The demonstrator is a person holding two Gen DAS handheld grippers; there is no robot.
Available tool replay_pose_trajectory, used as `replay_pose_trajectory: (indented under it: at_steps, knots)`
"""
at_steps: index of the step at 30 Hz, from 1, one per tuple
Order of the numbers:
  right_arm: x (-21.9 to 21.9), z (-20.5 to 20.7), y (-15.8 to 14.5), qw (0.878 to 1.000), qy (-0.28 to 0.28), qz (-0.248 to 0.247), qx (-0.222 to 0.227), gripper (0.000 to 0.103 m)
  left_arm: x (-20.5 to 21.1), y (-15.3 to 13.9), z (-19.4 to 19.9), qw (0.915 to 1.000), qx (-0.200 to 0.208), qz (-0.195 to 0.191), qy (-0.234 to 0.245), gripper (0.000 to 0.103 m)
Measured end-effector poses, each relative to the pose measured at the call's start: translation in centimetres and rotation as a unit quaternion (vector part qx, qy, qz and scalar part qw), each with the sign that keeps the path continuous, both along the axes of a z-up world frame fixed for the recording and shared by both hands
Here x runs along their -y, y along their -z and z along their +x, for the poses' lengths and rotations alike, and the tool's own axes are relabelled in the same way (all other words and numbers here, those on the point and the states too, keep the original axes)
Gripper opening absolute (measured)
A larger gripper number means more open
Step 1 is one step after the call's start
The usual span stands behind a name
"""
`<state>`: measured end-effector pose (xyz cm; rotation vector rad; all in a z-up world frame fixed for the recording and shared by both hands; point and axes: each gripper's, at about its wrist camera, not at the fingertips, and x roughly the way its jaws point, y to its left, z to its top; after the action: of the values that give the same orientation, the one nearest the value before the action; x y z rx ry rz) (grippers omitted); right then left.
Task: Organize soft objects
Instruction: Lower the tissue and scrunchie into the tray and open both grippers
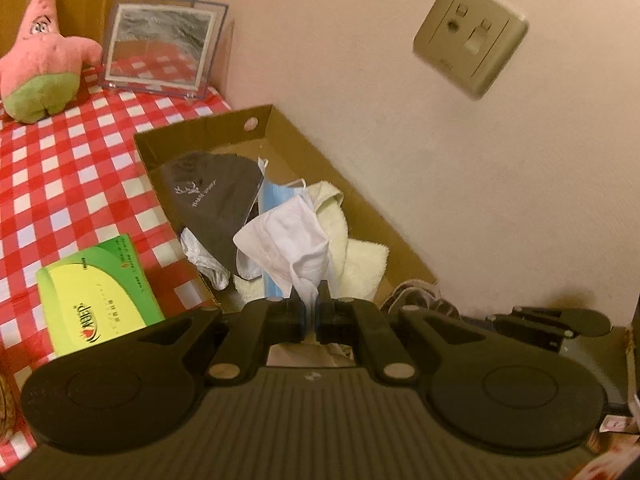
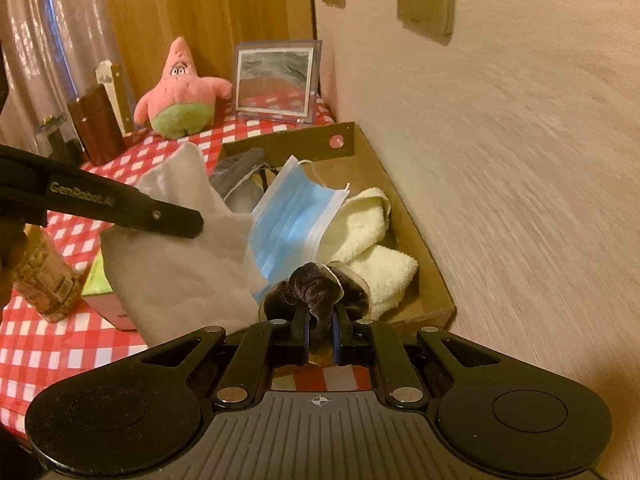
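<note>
A cardboard box (image 1: 262,122) sits against the wall on the red checked tablecloth. In it lie a dark grey mask (image 1: 212,196), a blue face mask (image 2: 296,220) and a cream towel (image 2: 372,240). My left gripper (image 1: 312,300) is shut on a white cloth (image 1: 288,248) that hangs over the box's near end. In the right wrist view the same left gripper (image 2: 192,226) reaches in from the left with the white cloth (image 2: 180,272) draped below it. My right gripper (image 2: 320,312) is shut on a dark brown velvet scrunchie (image 2: 316,284), just above the box's near corner.
A pink starfish plush (image 2: 180,92) and a framed picture (image 2: 274,80) stand at the back of the table. A green tissue pack (image 1: 96,292) lies left of the box. A brown wooden case (image 2: 96,124) and a jar (image 2: 44,280) stand at the left. Wall sockets (image 1: 470,36) are on the right wall.
</note>
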<state>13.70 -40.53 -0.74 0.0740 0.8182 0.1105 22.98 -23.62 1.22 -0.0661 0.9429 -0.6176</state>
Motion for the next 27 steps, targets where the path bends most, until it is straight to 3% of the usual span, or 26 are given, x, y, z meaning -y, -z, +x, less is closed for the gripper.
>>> replay_pose_trajectory:
  at_steps: [9, 27]
  knots:
    - [-0.6, 3.1, 2.1, 0.999, -0.038, -0.01, -0.014, 0.01, 1.8, 2.8, 3.0, 0.9991, -0.005, 0.035, 0.024, 0.004]
    - [-2.3, 9.7, 7.6, 0.986, -0.128, -0.068, -0.085, 0.01, 3.3, 7.7, 8.5, 0.9955, -0.033, 0.088, 0.011, 0.004]
